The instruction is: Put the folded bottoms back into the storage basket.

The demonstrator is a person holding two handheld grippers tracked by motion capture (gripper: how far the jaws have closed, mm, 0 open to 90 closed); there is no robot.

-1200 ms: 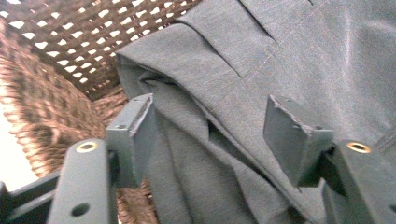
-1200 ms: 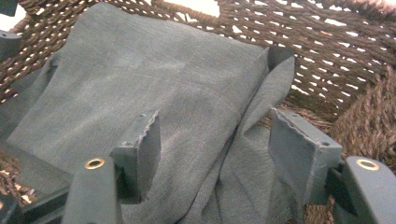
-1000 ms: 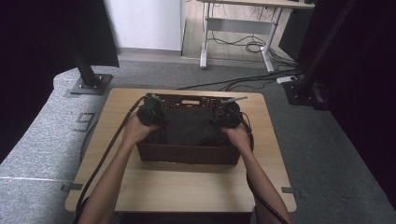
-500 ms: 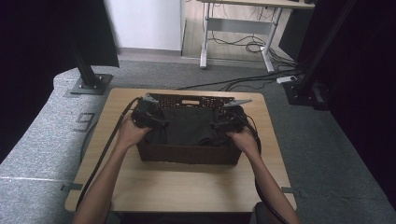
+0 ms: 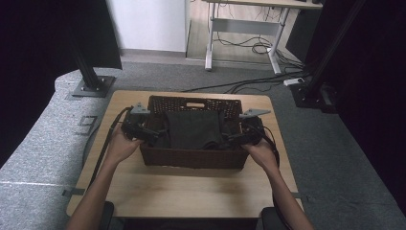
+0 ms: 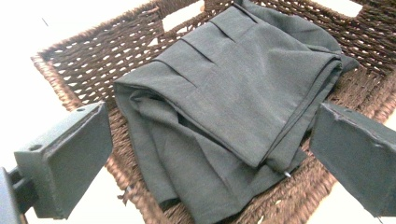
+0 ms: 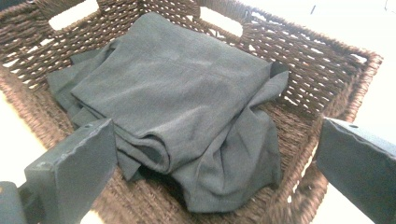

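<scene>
In the middle of the dark brown woven wicker basket (image 5: 191, 158) lies the folded dark grey cloth garment (image 5: 194, 128), flat on the basket's floor, its layers stacked with pressed pleats along one side and a looser, rumpled edge spilling out beneath the neat top fold. Nothing presses on it: in the left gripper view the cloth (image 6: 233, 102) sits clear between the two black jaws, which stand wide apart with only air between their pads, and the right gripper view shows the same, the garment (image 7: 177, 107) resting well below jaws that gape just as widely. Both sets of jaws have just been opening, with nothing caught between them. From above, the left gripper (image 5: 155, 133) hangs at the basket's left wall and the right gripper (image 5: 231, 138) at its right wall, each beside the cloth rather than on it. The basket stands on the light wooden table (image 5: 191, 191), toward its far half. The step in hand looks like the release after laying the garment in the basket; the placing seems done. The next move likely calls only for drawing both hands clear without snagging the loose edge or the wicker rim.
</scene>
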